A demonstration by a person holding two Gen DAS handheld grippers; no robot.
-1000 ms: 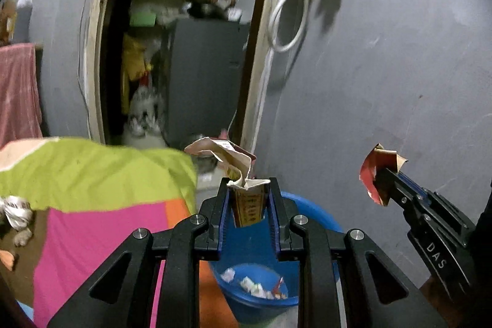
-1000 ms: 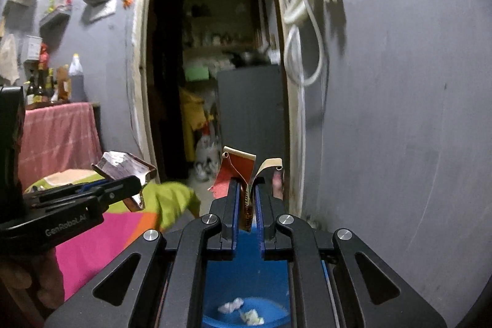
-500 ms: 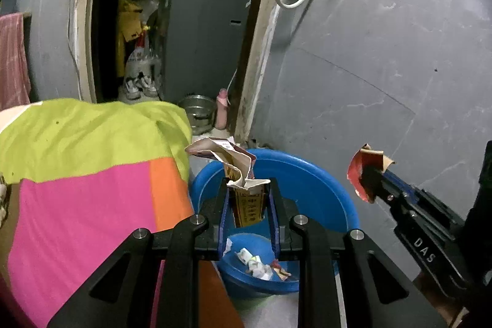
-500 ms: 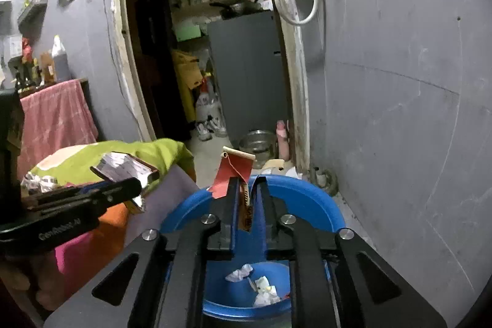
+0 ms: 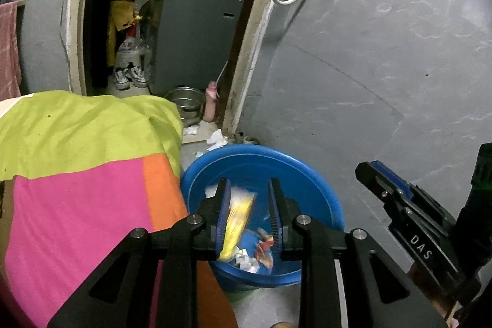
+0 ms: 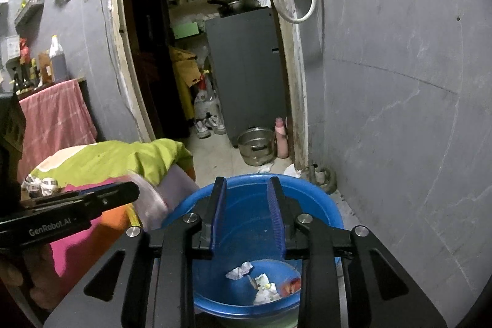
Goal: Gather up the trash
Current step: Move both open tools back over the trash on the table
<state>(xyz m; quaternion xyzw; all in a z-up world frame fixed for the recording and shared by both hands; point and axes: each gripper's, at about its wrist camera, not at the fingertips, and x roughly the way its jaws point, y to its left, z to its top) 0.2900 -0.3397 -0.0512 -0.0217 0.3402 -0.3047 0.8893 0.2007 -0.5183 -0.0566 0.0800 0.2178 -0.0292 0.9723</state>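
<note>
Left gripper [image 5: 248, 199]: jaws parting, a blurred yellow wrapper [image 5: 235, 223] between them, leaning on the left pad; firm contact cannot be told through the blur.

Right gripper [image 6: 246, 199]: jaws opening, nothing between them.

Blue tub [image 6: 319, 205]: round plastic, directly below and ahead of both grippers, on the grey floor beside the wall.

Contents: crumpled white paper scraps [image 6: 240, 270] and a red-orange wrapper [image 6: 290, 285] on the tub's bottom, beneath the right gripper's tips.

Bedding [image 5: 77, 143], green, pink, orange: left of the left gripper.

A basin [image 6: 326, 205] sits on the floor beside a wall [image 6: 399, 112], with paper scraps [image 6: 264, 291] inside it. A covered bed [image 5: 77, 159] lies to its left. A doorway [image 6: 200, 51] opens behind.
</note>
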